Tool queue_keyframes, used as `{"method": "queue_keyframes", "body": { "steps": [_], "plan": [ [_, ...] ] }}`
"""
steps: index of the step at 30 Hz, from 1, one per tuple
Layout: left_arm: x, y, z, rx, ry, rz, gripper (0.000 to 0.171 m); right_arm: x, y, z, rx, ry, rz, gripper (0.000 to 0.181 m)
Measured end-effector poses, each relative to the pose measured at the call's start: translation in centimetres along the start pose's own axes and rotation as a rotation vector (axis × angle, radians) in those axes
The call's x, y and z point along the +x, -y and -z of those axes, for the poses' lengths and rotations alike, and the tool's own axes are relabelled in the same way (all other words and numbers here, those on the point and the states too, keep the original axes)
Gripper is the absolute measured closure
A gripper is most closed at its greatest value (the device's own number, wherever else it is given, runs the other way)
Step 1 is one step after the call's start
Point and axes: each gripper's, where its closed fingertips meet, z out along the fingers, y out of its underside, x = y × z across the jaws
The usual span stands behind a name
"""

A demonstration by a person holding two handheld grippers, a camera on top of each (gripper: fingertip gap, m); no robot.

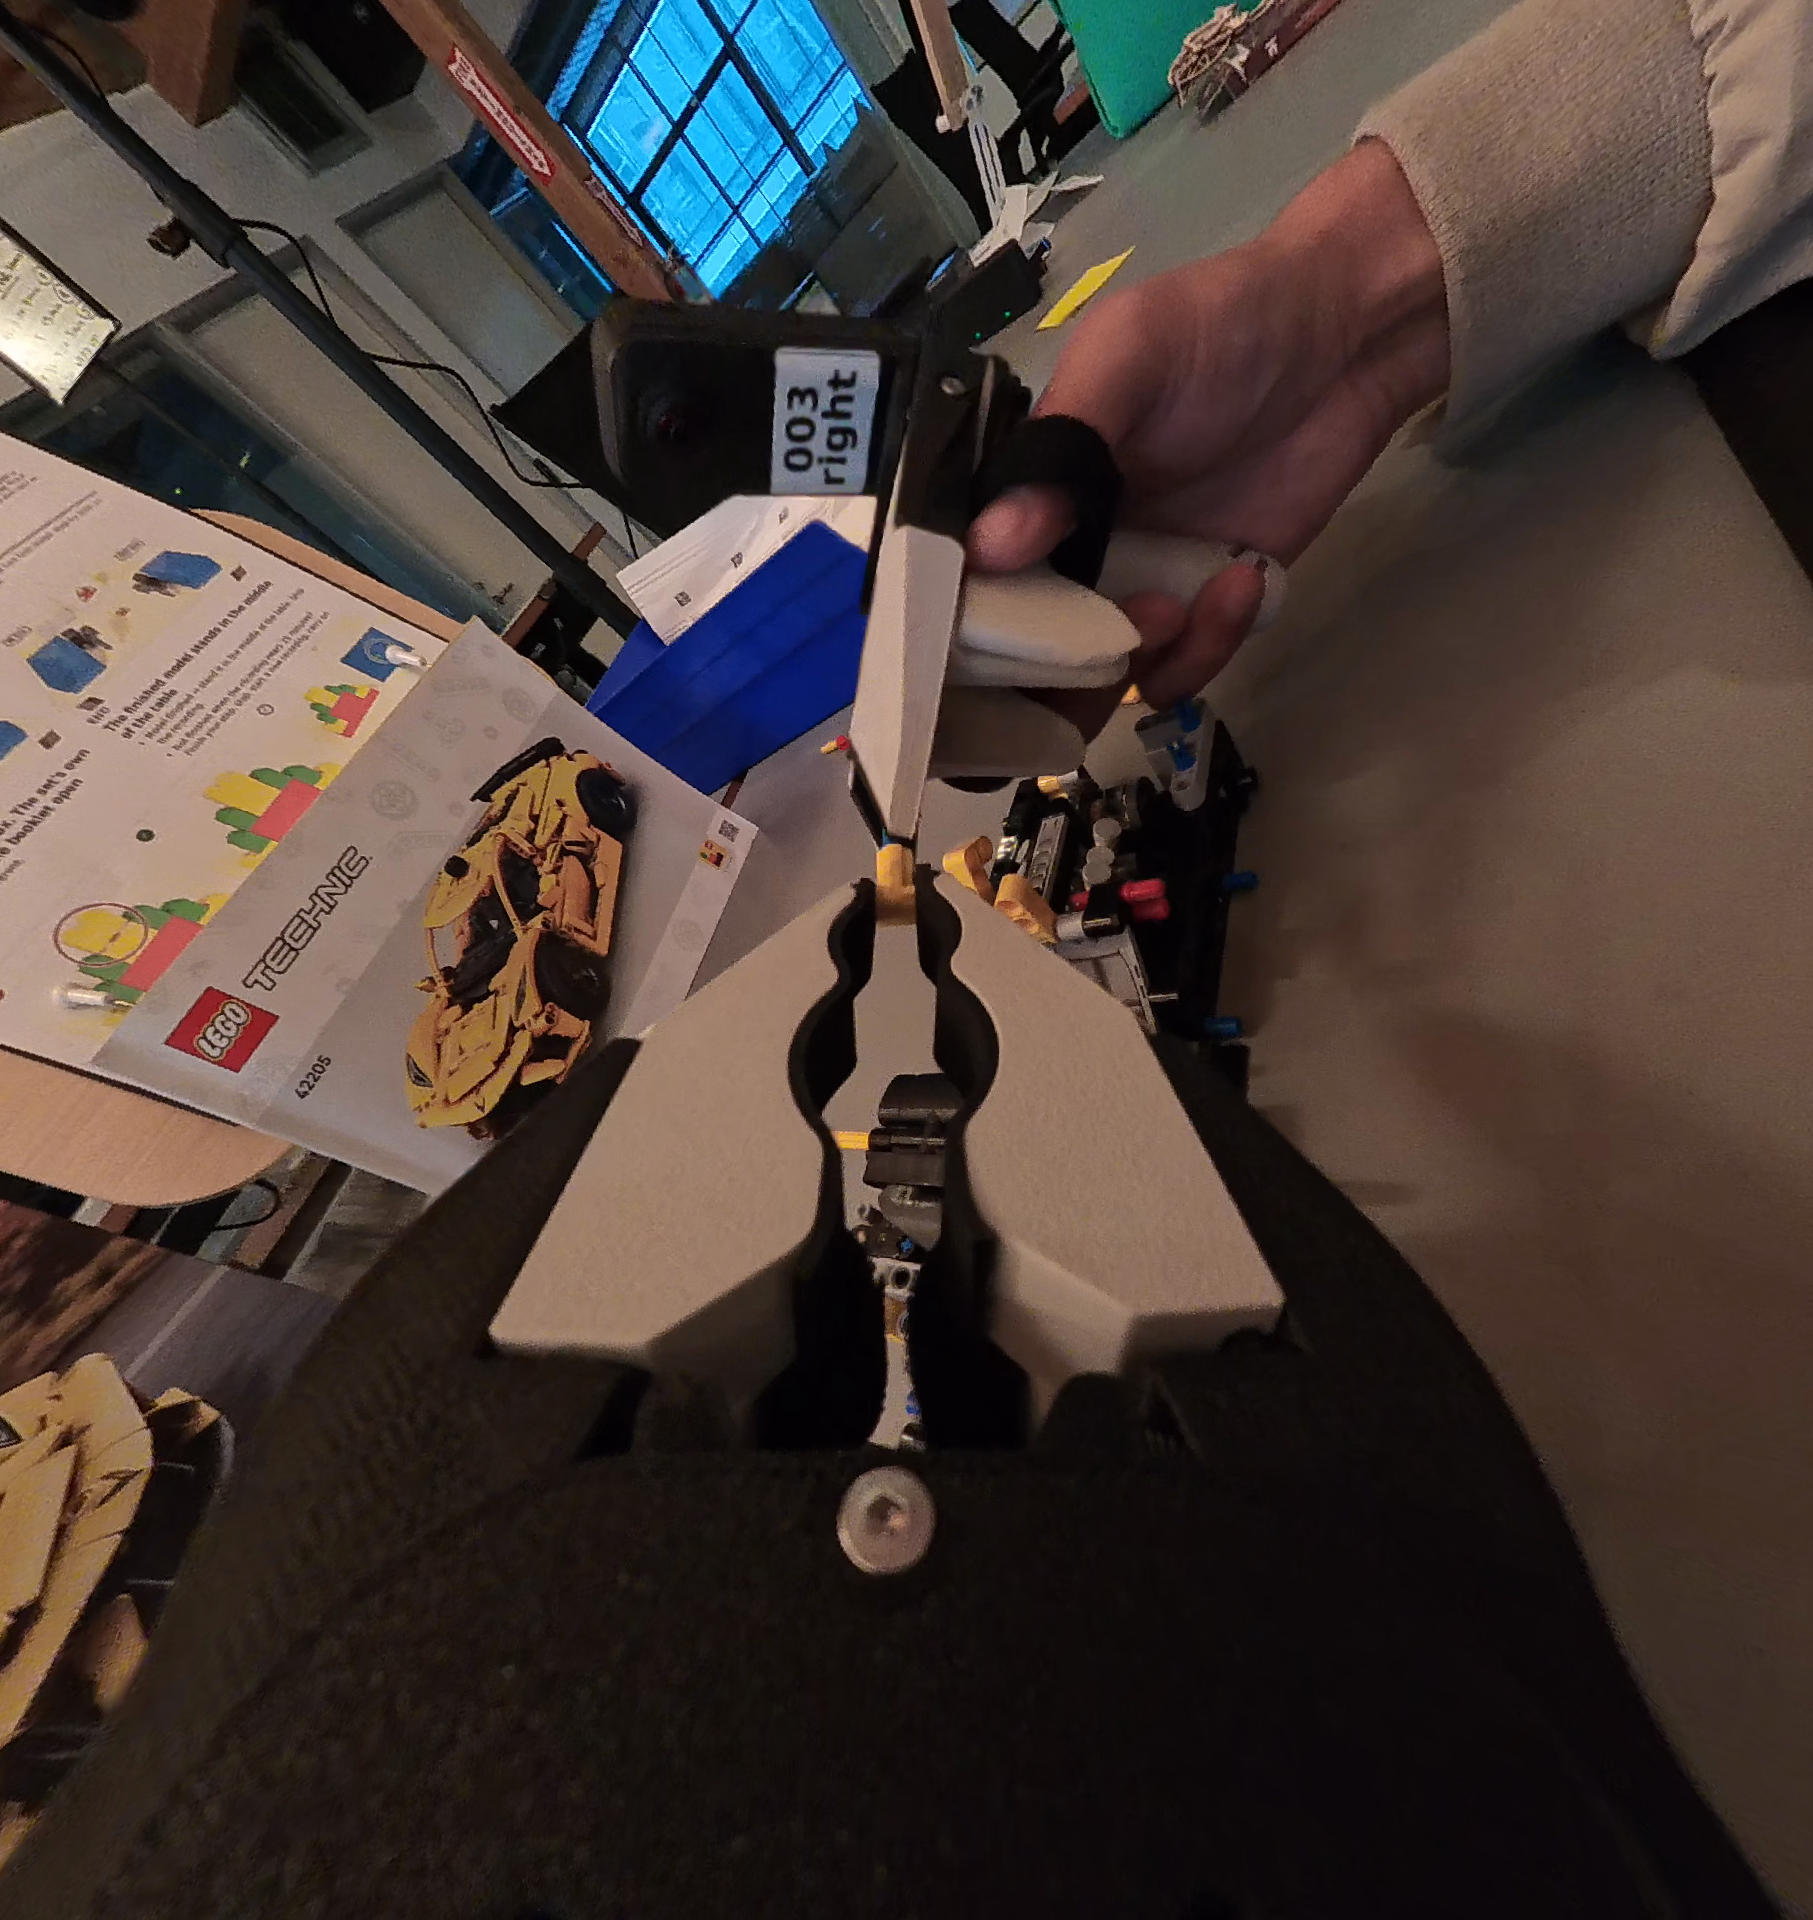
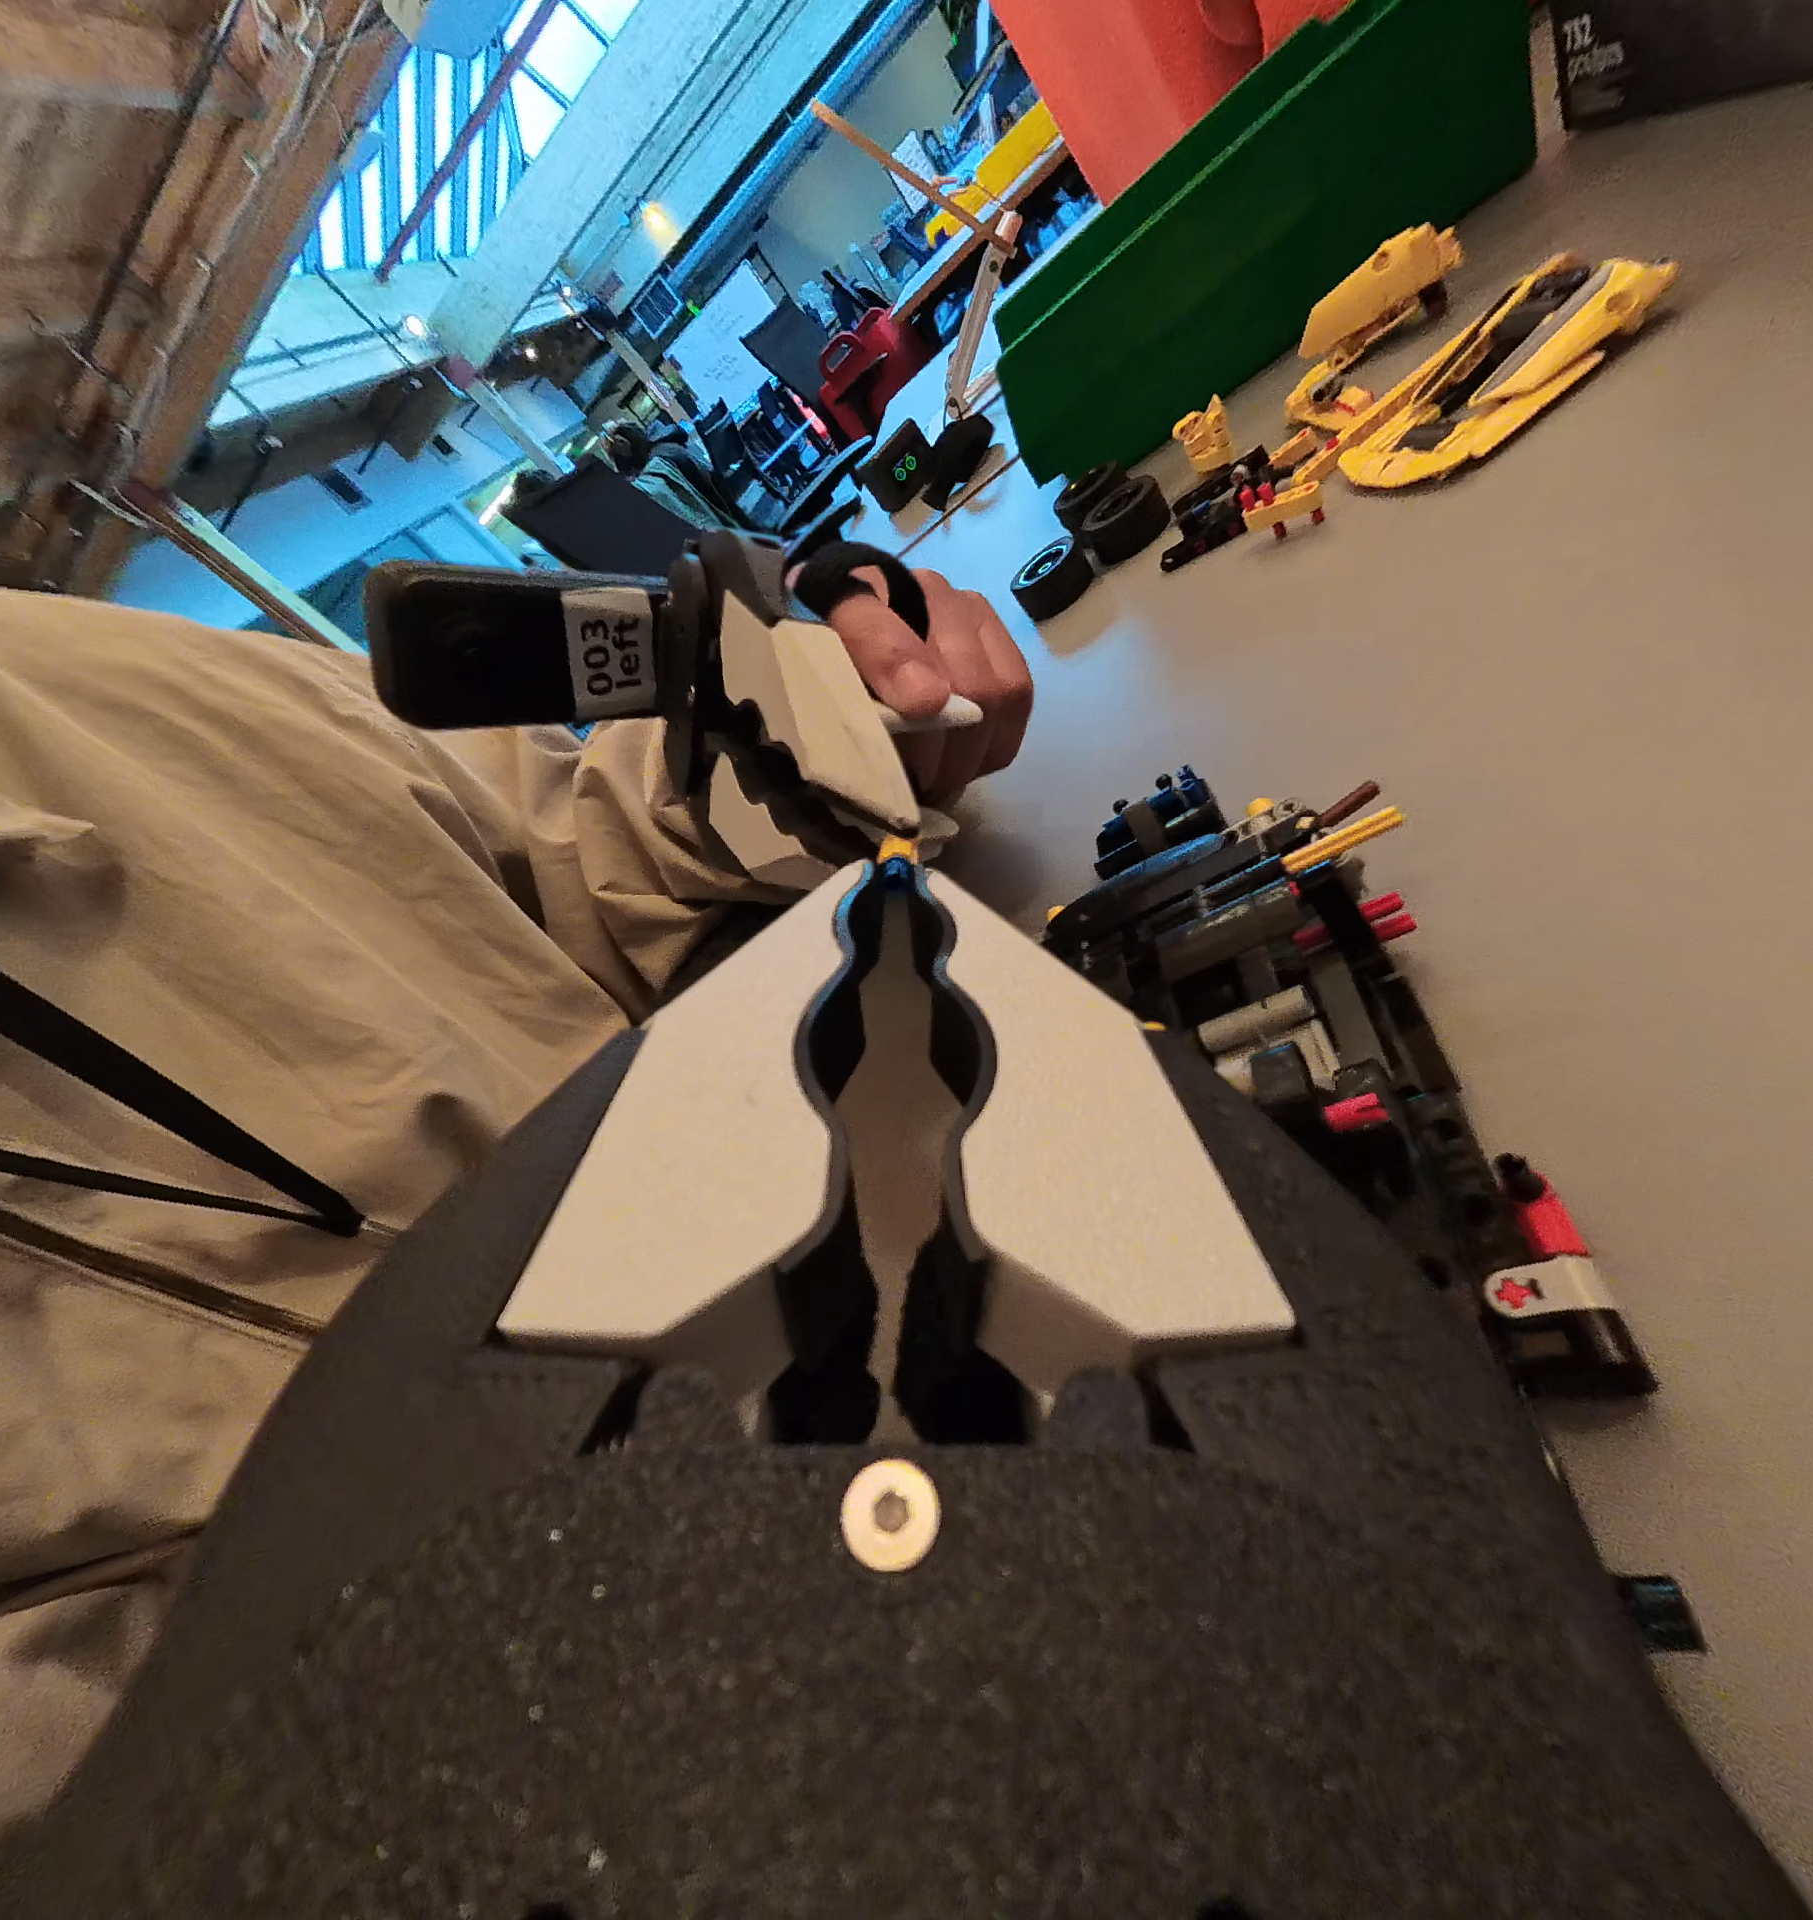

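Left gripper (image 1: 894,896) pinched shut on small yellow connector (image 1: 891,871). Right gripper (image 2: 894,871) nipping blue pin (image 2: 897,883) at connector's far end, tip to tip. Just beyond connector: black chassis (image 2: 1297,997), part-built. Farther beyond: loose wheels (image 2: 1110,520), yellow body panels (image 2: 1484,384), unmounted. Left of connector: instruction booklet (image 1: 445,914).

Illumination is dim and cool in both views. Daylight enters through the windows (image 1: 715,156) behind, rendered blue. Wide-angle distortion bends lines at the frame edges. The near gripper bodies appear soft and grainy. Shadows on the table (image 2: 1504,727) are faint.
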Motion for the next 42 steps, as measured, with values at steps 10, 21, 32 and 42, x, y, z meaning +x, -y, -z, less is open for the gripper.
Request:
{"method": "queue_keyframes", "body": {
  "steps": [10,21,32,42],
  "plan": [
    [-0.2,0.3,0.0,-0.042,0.005,-0.051,0.165,-0.3,0.1,0.3,-0.031,0.004,-0.046,0.178],
    [-4.1,-2.0,1.3,-0.017,0.075,0.255,0.164,8.9,-2.4,26.3,-0.073,-1.099,0.012,0.178],
    [-2.3,-1.3,-0.2,0.050,-0.089,0.679,0.164,6.5,-0.1,17.7,-0.121,-1.022,0.405,0.142],
    [-5.5,2.1,1.9,0.480,-0.357,1.505,0.164,-2.0,5.4,-0.2,0.317,-0.942,0.964,0.138]
  ]
}}
